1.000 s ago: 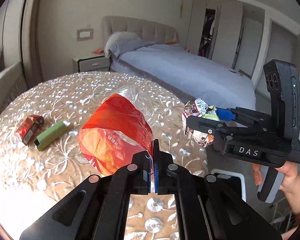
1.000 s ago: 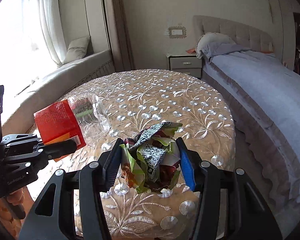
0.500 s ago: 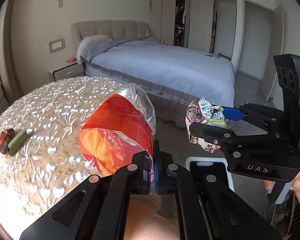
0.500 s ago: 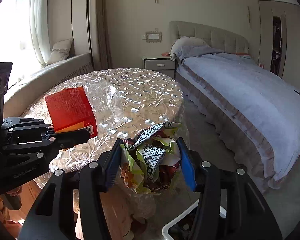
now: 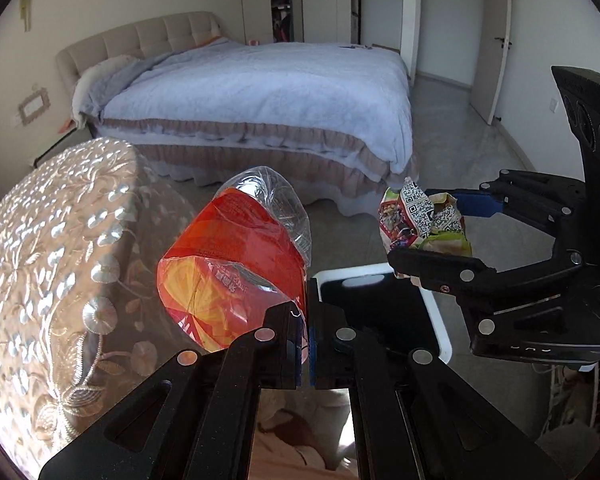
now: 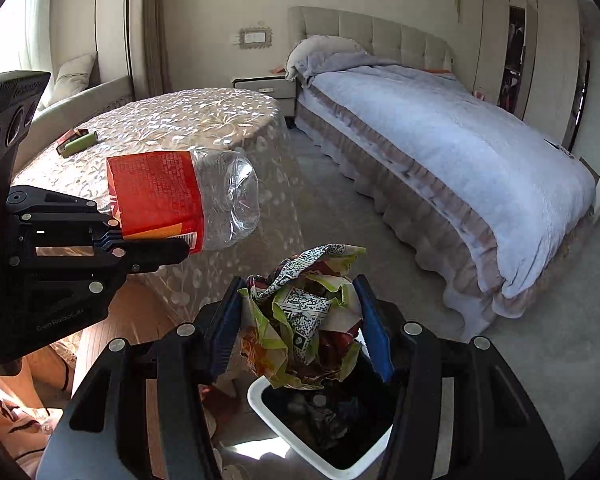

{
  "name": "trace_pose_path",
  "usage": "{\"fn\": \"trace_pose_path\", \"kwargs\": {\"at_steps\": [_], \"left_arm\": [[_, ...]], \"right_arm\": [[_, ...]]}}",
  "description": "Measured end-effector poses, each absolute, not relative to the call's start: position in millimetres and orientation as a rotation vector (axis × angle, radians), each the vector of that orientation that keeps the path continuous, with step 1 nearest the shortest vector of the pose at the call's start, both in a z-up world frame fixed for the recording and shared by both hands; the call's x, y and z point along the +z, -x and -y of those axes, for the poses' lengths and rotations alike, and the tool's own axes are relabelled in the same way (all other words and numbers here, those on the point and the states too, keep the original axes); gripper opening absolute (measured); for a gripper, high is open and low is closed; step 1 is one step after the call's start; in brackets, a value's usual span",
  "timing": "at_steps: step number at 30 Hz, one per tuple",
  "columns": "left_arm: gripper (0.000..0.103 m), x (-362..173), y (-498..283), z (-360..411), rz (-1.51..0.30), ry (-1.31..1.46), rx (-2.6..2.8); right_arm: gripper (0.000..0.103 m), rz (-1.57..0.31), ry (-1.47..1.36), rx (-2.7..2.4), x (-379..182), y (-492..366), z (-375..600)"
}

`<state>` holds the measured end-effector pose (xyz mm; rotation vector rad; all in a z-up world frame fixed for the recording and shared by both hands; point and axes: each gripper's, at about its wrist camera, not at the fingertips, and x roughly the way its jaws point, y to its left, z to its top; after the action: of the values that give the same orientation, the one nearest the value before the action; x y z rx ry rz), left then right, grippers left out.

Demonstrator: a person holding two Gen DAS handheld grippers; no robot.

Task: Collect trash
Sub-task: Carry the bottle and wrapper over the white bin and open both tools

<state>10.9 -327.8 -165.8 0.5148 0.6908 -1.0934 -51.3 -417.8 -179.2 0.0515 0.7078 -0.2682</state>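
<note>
Bottle (image 5: 236,264), wrapper (image 6: 304,320) gripped (above bin (image 6: 340,468))

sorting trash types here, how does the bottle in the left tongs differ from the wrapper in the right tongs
The plastic bottle is clear and smooth with a red label; the crumpled wrapper is a printed, multicoloured wad with QR codes. The bottle is the bigger and juts sideways from the shut left tongs; the wrapper fills the gap in the right tongs. The wrapper hangs over the white-rimmed bin; the bottle sits off to its side. Both are gripped, off the table.

Clear glossy plastic bottle (image 5: 236,264), crumpled paper wrapper (image 6: 304,316), shiny embroidered tablecloth (image 5: 52,240).
</note>
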Motion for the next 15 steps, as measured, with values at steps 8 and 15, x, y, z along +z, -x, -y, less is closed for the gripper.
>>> {"fn": "trace_pose_path", "kwargs": {"at_steps": [8,15], "left_arm": [[0.001,-252,-7,384,-0.829,-0.718,-1.247],[0.002,-296,-8,416,-0.938,-0.782,-1.285]], "right_arm": [[0.056,-0.895,-0.122,-0.347,-256,61,465],[0.057,-1.04,-0.151,-0.342,-313,64,487]]}}
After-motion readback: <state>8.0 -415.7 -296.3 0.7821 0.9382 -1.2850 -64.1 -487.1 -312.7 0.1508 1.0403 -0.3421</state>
